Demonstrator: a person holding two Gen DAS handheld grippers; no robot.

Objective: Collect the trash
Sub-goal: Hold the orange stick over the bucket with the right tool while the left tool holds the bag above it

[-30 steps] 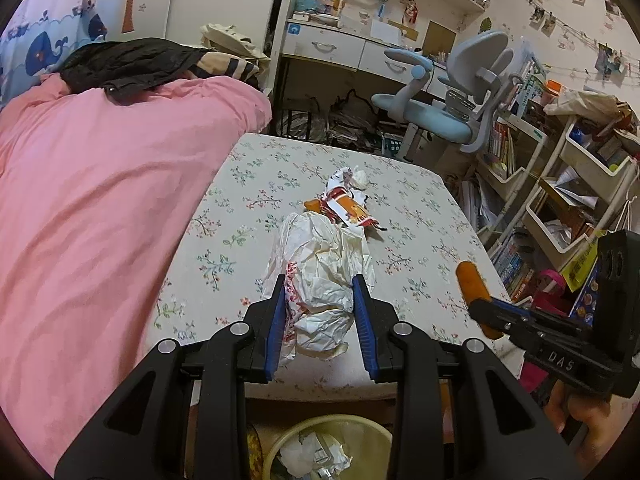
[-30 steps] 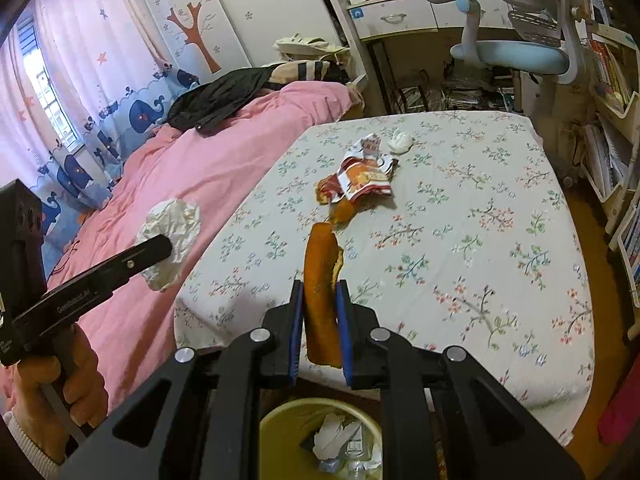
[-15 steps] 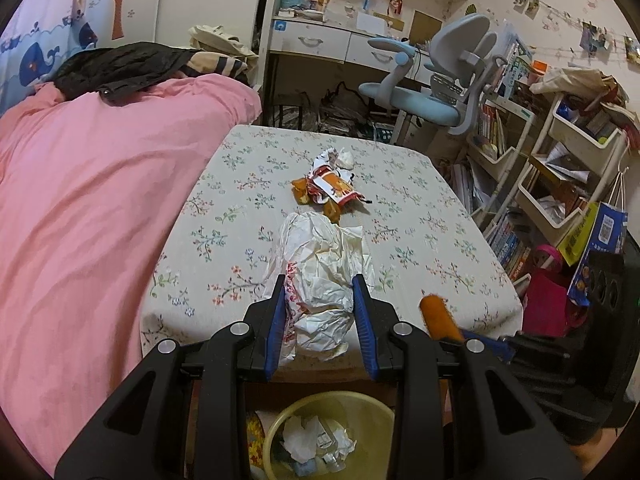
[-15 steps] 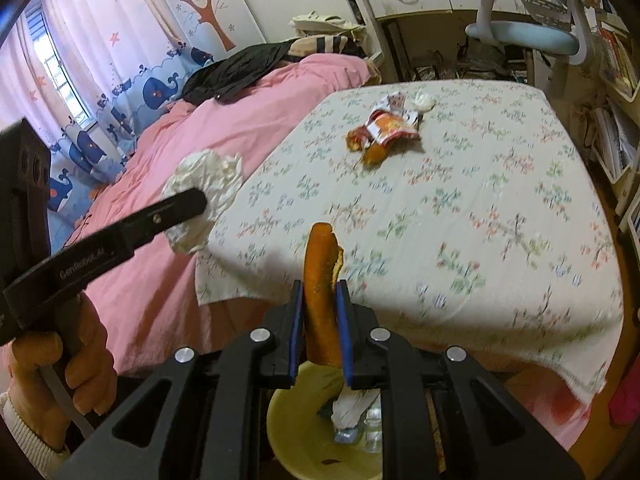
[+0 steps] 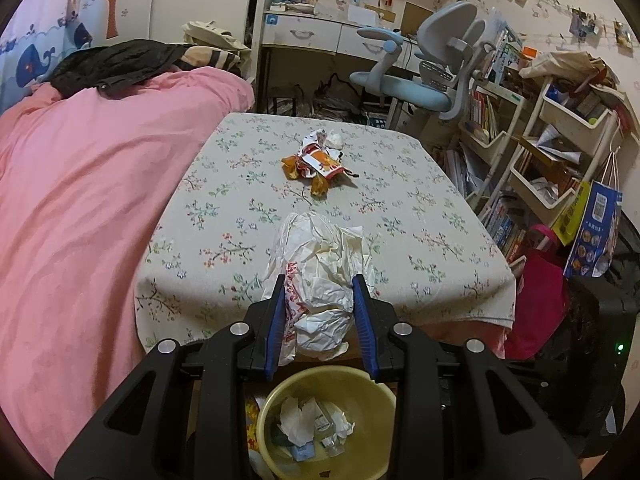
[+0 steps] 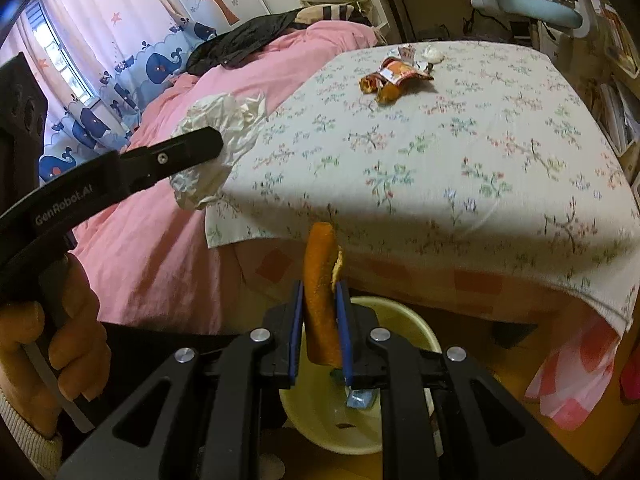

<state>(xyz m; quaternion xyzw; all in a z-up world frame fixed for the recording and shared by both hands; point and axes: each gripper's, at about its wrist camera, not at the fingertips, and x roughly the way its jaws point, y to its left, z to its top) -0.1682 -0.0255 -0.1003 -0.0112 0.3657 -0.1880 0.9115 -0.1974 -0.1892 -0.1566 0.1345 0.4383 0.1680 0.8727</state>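
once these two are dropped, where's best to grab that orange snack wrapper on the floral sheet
Grip the orange snack wrapper at its raised crumpled middle, coming from above and the near side. It lies flat-ish and loose on the floral sheet, with thin tails at the edges that would likely slip; the white wad sits just behind it.

Pink duvet (image 5: pixel 80 200) on left, black jacket (image 5: pixel 116 62) lying on its far end. Floral sheet (image 5: pixel 420 208) covers the bed beside it. Blue chair (image 5: pixel 424 76) at desk (image 5: pixel 316 36). Shelves (image 5: pixel 560 140) crammed with books on right. Whale curtain (image 6: pixel 120 80) by window (image 6: pixel 52 48).
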